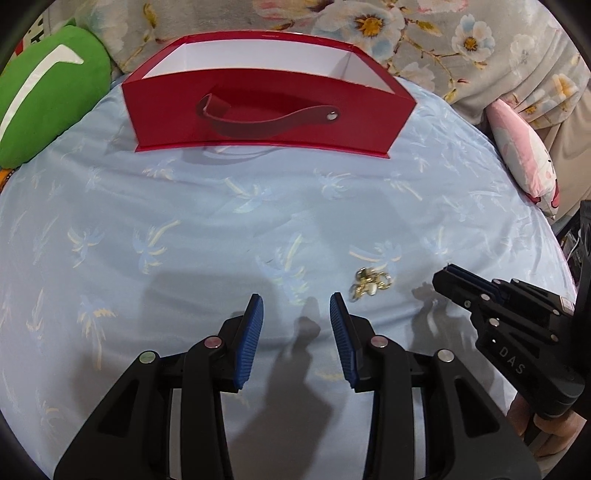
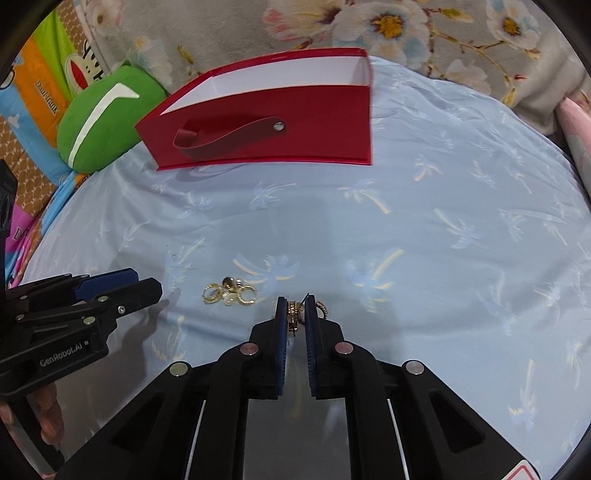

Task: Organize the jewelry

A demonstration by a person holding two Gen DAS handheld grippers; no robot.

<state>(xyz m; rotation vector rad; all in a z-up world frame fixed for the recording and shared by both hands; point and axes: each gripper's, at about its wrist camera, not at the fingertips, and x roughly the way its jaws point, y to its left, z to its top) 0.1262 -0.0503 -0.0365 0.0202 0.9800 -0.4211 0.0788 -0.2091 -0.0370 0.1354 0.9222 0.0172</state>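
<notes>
Gold jewelry in the clamp: our right gripper (image 2: 296, 308) is pinching a small gold ring-like piece with tiny studs (image 2: 293, 312) between its blue ribbed pads, fingers nearly together. A second little gold hoop (image 2: 322, 307) is peeking out just past the right finger, but we can't tell if it's attached or just lying there.

Loose pile: we're seeing a small heap of gold hoop earrings and round charms (image 2: 229, 292) lying on the pale blue bedsheet with palm-tree print (image 2: 443, 221), just left of the right gripper's tips. From the left wrist view the same heap (image 1: 370, 283) is sitting just ahead and right of the left gripper (image 1: 296, 306).

Left gripper: we're holding it wide open with nothing between its blue pads, hovering over the sheet.

Red box: an open red cardboard box with white inside and a red strap handle (image 1: 273, 110) is standing at the far side of the bed, well apart from the jewelry. We can't see down into it.

Around it: a green plush cushion with a white stripe (image 1: 48, 99) is leaning just left of the box, a grey floral blanket (image 1: 406, 33) is bunched behind it, and a pink cartoon pillow (image 1: 524, 155) is off to the right.

In the way: only open sheet is lying between the grippers and the box.
</notes>
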